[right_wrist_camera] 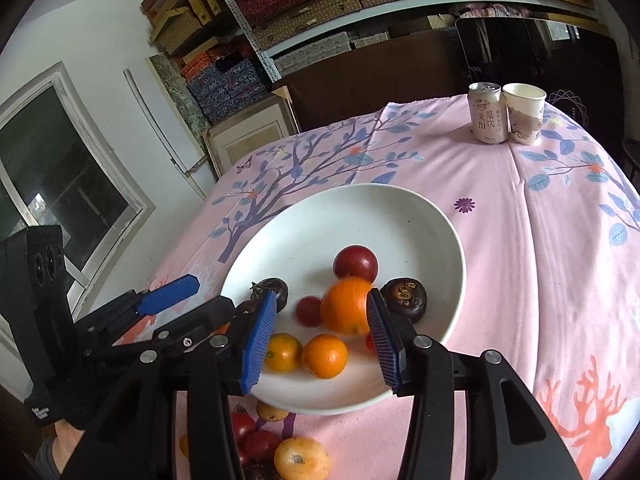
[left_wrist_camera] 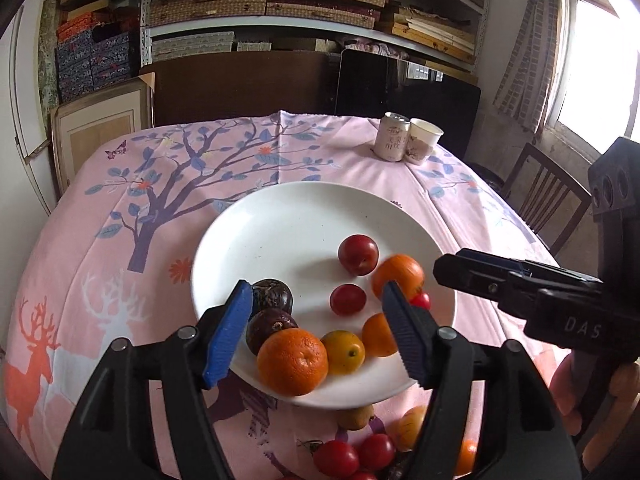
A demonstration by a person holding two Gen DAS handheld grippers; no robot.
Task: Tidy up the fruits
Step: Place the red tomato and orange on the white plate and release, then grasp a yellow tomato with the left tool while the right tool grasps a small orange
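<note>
**Fruit gathering on a white plate**

Left wrist view: a white plate (left_wrist_camera: 280,216) is sitting on the table (left_wrist_camera: 80,280), which is wearing a pink cloth printed with trees and deer. On the plate are lying three orange fruits, the nearest orange (left_wrist_camera: 293,361) dimpled and close to the rim, one yellow fruit (left_wrist_camera: 344,352), two dark purple fruits (left_wrist_camera: 274,298) side by side at the left, two red plums (left_wrist_camera: 358,254) toward the middle, and a small red fruit half hidden behind a finger. The left tongs (left_wrist_camera: 320,328) are hanging spread over the near rim, gripping nothing. The right tongs (left_wrist_camera: 452,272) are reaching in from the right, blurred. Below the plate, more red and yellow fruits (left_wrist_camera: 336,458) are lying loose on the cloth; the count is unclear. A can (left_wrist_camera: 393,136) and a paper cup (left_wrist_camera: 424,140) are standing touching at the far edge.

Right wrist view: the right tongs (right_wrist_camera: 322,340) are standing parted over the plate (right_wrist_camera: 400,220), nothing pinched; a blurred orange (right_wrist_camera: 346,310) is showing beyond the fingers. A third dark fruit (right_wrist_camera: 404,300) is resting at the right. The left tongs (right_wrist_camera: 176,292) are entering at the left, spread. Several loose fruits are lying on the cloth below the rim.
</note>
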